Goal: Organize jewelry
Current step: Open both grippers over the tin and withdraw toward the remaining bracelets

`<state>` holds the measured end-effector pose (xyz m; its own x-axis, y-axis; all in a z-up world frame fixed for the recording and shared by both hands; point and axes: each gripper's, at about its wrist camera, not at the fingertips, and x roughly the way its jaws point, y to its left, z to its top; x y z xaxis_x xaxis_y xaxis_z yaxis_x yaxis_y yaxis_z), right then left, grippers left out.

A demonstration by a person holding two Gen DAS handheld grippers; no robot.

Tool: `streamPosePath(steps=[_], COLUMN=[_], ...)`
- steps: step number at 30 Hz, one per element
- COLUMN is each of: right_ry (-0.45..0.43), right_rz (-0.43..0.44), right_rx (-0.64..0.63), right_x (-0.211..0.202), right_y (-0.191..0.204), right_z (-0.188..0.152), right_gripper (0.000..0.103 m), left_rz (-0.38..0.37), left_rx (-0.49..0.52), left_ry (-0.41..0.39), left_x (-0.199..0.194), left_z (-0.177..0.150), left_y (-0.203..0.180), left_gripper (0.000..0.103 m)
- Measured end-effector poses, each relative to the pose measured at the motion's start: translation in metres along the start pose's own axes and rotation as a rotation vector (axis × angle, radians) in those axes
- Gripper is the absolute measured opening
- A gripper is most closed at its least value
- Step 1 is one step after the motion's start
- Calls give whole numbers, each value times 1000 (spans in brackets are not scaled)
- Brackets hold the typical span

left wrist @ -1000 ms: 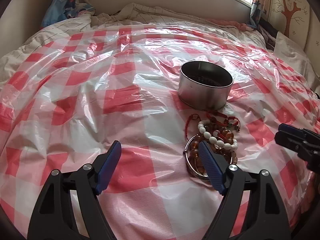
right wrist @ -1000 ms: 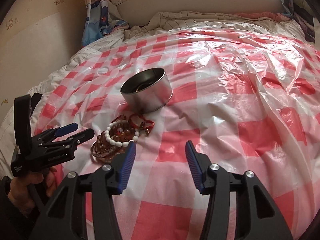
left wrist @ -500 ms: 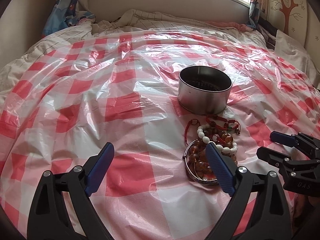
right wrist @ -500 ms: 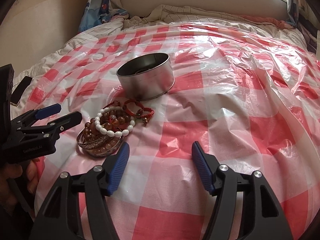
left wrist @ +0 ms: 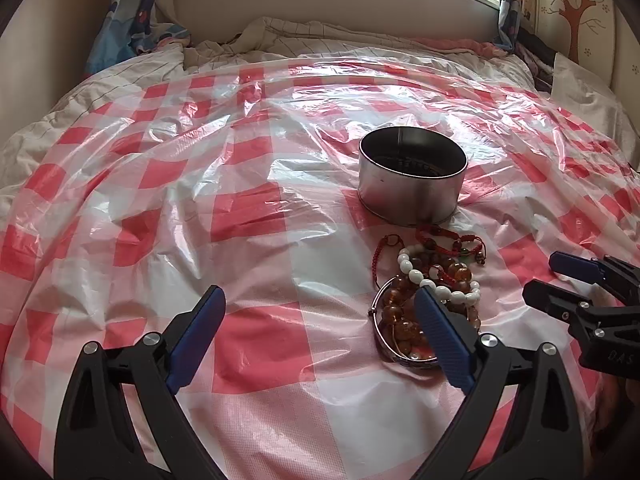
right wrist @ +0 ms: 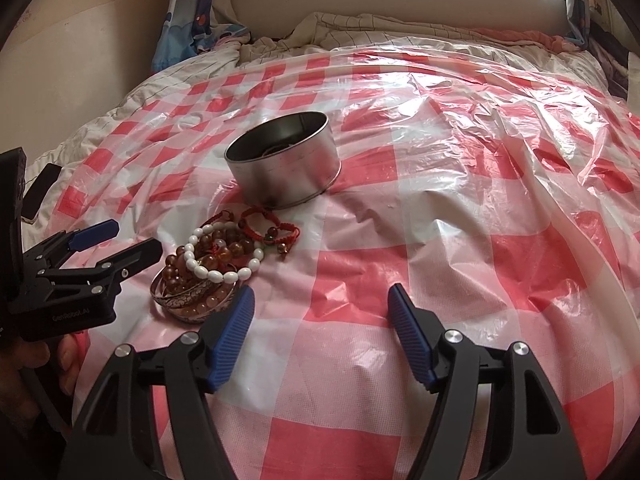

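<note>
A pile of bracelets [left wrist: 428, 280] [right wrist: 216, 264] lies on the red-and-white checked plastic sheet [left wrist: 248, 216]: a white bead bracelet [right wrist: 224, 278], amber bead strands, red cord bracelets [right wrist: 276, 224] and a silver bangle [right wrist: 188, 296]. Just behind the pile stands an open round metal tin [left wrist: 412, 184] [right wrist: 288, 168]. My left gripper [left wrist: 318, 294] [right wrist: 134, 236] is open wide with nothing in it, and its right finger overlaps the pile's near edge. My right gripper [right wrist: 320, 291] [left wrist: 542, 272] hovers to the right of the pile. Its jaws are opening with nothing between them.
The sheet covers a bed with a rumpled quilt [left wrist: 280, 36] at the far end. A dark phone [right wrist: 40, 192] lies on the bed's left edge. A pillow [left wrist: 584, 92] sits at the far right, and curtains [right wrist: 192, 12] hang behind the bed. A hand [right wrist: 24, 364] holds the left gripper.
Both grippers' jaws have spread wider. The right gripper has come further into the left wrist view, closer to the pile. The bracelets and tin have not moved.
</note>
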<state>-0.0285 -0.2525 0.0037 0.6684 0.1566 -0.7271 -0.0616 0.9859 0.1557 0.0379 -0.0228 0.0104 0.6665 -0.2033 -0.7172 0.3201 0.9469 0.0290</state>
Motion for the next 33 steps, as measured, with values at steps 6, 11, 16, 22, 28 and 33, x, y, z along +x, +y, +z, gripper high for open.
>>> streamPosePath(steps=[6,11,16,22,28,33], right_ry=[-10,54,155,150,92,128], right_rz=[-29,-74,-182,-228,-197,-155], right_rx=[-66,-141,-201,-186,-172,-134], right_x=[12,45,66,28,11,25], right_y=[11,19,12,-15,-12,-14], right_z=[25,48,55,41,44,40], right_gripper=[67,67,69,70,76,76], left_rz=[-14,-15,-24,-82,-114,-146], left_rx=[-2,3,14,53,81,85], left_ry=[-7,-3,0,-8,16,15], left_x=[0,4,5,8,23,25], left_z=[2,4,5,14,26,25], left_y=[-1,-3,-6,-19,-30,-32], left_gripper=[91,91,91,91,67,57])
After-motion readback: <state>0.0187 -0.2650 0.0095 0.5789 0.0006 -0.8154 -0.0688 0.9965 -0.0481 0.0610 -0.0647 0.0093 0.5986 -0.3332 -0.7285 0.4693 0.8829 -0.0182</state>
